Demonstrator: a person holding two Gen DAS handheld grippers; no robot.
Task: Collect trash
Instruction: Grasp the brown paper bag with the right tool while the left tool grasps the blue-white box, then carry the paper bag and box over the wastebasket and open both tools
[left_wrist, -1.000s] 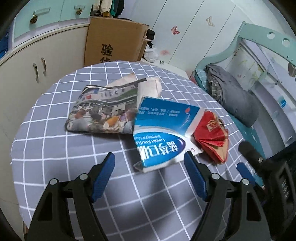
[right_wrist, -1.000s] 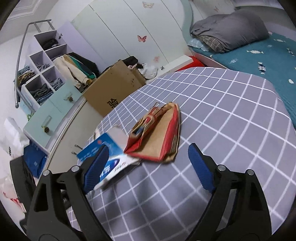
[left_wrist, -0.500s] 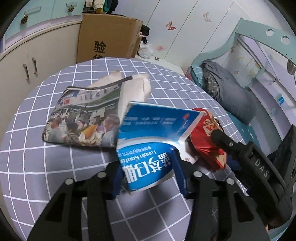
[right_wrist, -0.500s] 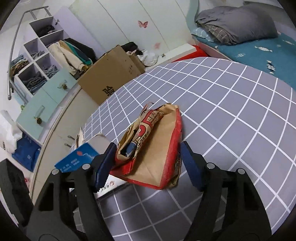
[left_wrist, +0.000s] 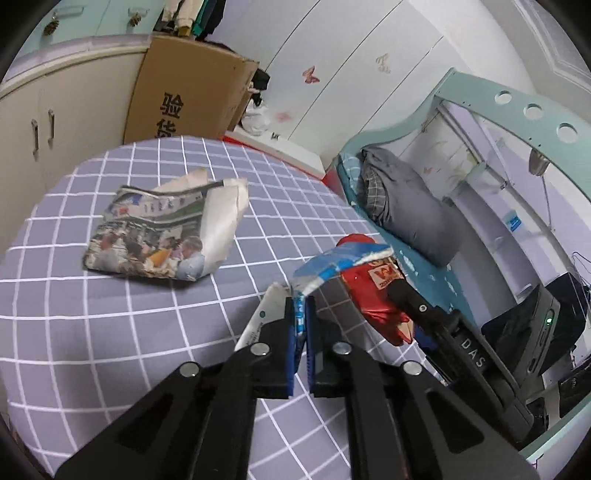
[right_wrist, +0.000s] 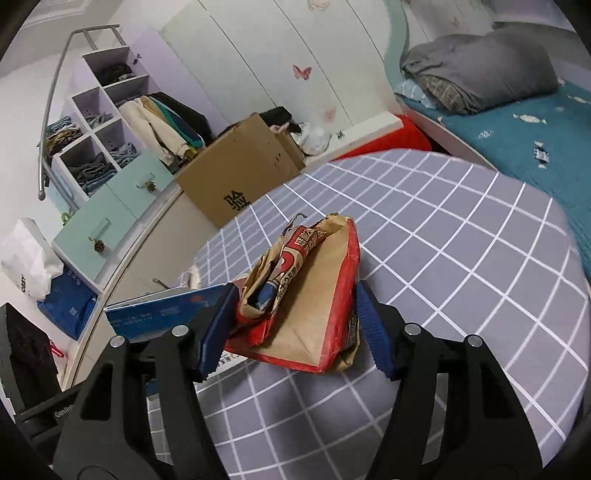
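Note:
My left gripper is shut on a flattened blue and white carton, held on edge above the grey checked table. A folded newspaper lies on the cloth farther back on the left. A red and brown paper bag sits between the fingers of my right gripper. Its jaws are still closing, and both blue pads touch the bag's sides. The left wrist view shows this bag beside the carton. The carton shows left of the bag in the right wrist view.
A tall cardboard box leans against the cabinets behind the table. A bed with a grey blanket lies beyond the table's right edge. Open shelves with clothes stand at the left. A black device stands past the edge.
My left gripper closed on the blue carton and raised it off the cloth on edge. My right gripper moved forward around the paper bag and its jaws narrowed onto it.

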